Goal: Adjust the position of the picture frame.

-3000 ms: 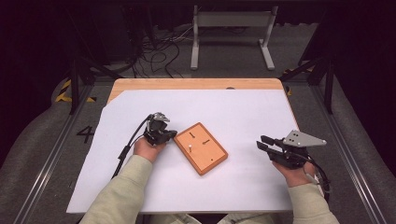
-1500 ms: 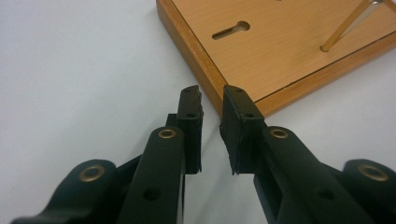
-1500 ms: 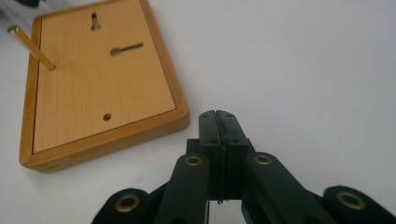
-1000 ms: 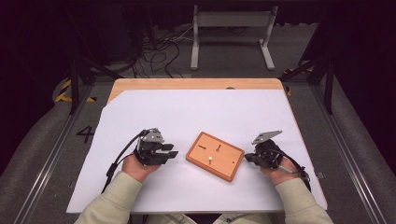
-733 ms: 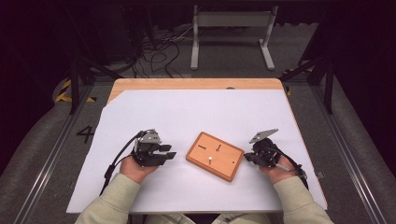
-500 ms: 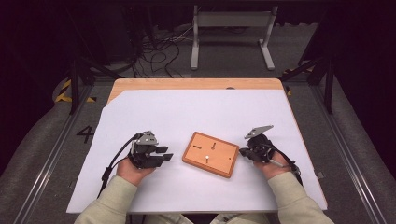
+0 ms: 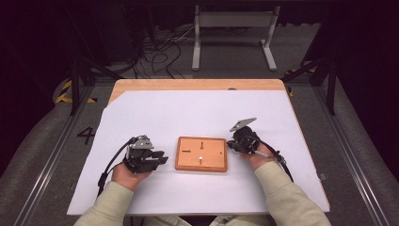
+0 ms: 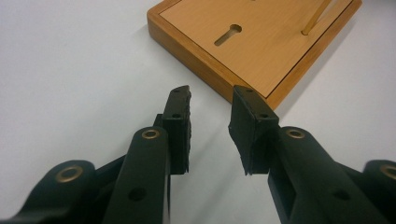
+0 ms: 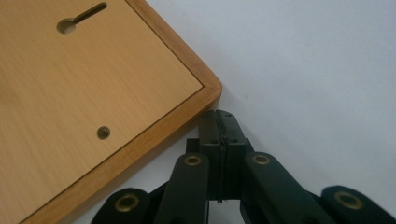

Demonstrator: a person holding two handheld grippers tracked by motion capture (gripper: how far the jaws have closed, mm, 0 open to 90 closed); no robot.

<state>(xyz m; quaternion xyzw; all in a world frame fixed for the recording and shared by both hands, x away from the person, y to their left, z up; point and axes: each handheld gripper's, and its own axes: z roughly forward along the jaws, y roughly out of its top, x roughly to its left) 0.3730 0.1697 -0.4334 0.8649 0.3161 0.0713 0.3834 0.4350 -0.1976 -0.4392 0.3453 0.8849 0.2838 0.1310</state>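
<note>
White table: board now squared, right claw nudging corner.

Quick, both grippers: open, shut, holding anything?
Left gripper: open, jaws just been closing, nothing between them, near the board.
Right gripper: shut, empty, tips at the board's edge.
</note>
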